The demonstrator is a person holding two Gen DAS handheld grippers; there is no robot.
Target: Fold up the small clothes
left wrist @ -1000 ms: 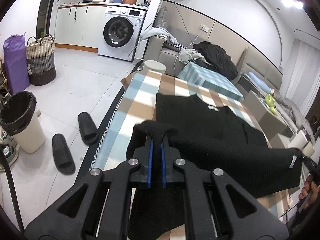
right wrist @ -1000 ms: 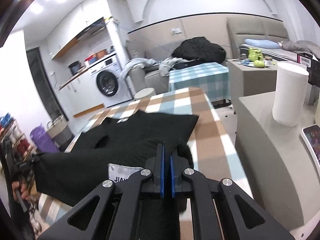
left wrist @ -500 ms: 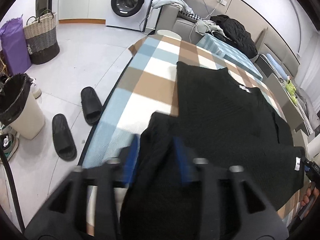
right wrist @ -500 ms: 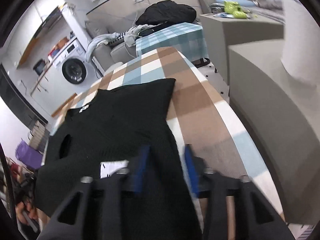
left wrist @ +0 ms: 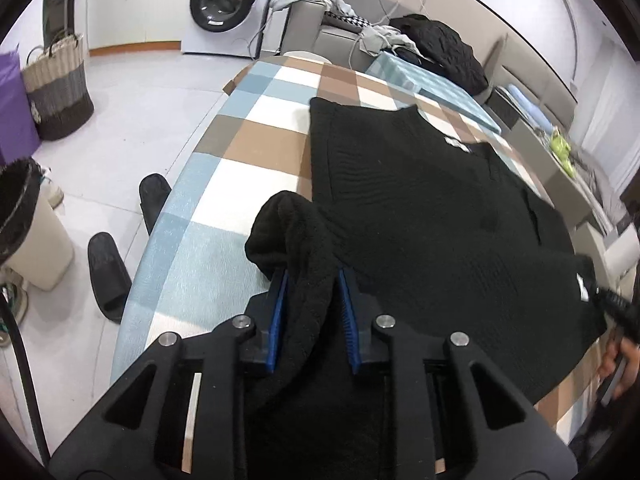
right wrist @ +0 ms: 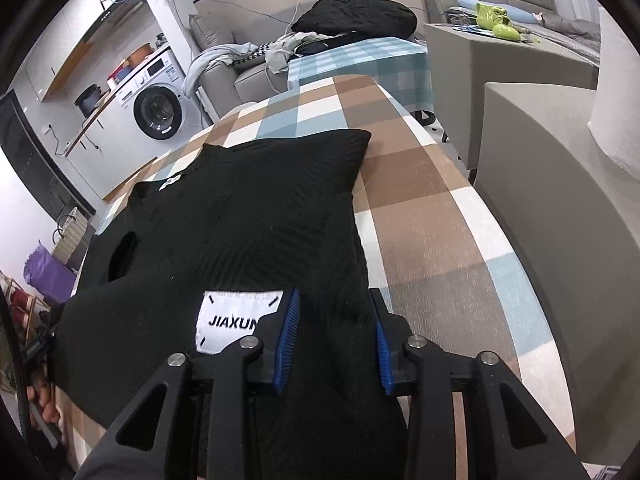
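We see a black sweater (left wrist: 420, 208) spread on the checked tablecloth (left wrist: 256, 136), filling the view from centre out to 3 o'clock. Our left gripper (left wrist: 310, 308) has just been narrowing; its fingers stand apart, a bunched fold of the sweater between them at 6 o'clock. Our right gripper (right wrist: 334, 340) has also been narrowing, fingers apart astride the hem, a white label (right wrist: 232, 316) just beside at 9 o'clock.
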